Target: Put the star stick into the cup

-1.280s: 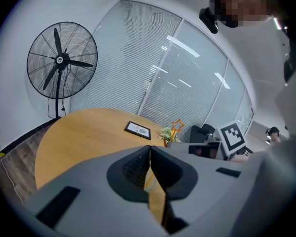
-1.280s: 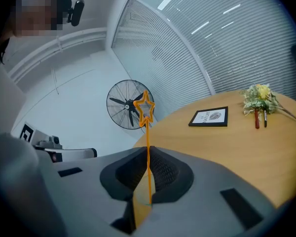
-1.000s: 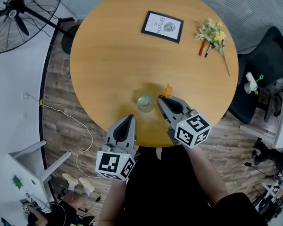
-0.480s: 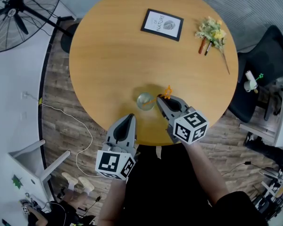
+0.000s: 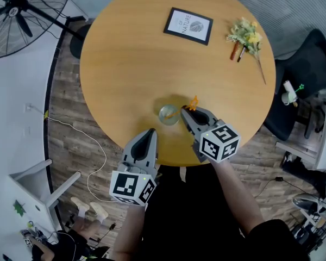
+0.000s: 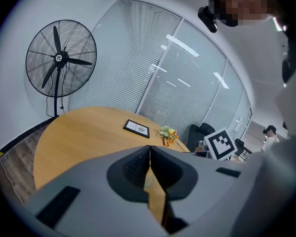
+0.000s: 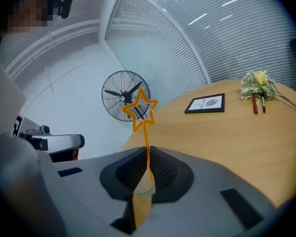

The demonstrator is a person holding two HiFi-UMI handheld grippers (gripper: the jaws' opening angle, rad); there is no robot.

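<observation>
The star stick (image 5: 193, 103) is pinched by its thin shaft in the right claw (image 5: 185, 115), with the orange star standing up above the jaws and the lower end slanting down toward the glass cup (image 5: 168, 115) just beside it. Compared with a second ago, this claw has crept a little closer to the cup, and the lower end of the stick now seems to reach over the rim; how deep it goes I cannot tell. To my eye the stick is almost in place, so what remains is to lower it and let go. The left claw (image 5: 150, 132) has hardly moved; it waits at the near edge of the table (image 5: 125, 64), its jaws pressed together on nothing. Farther away lie a framed picture (image 5: 188, 27) and a small bunch of flowers (image 5: 244, 37).
</observation>
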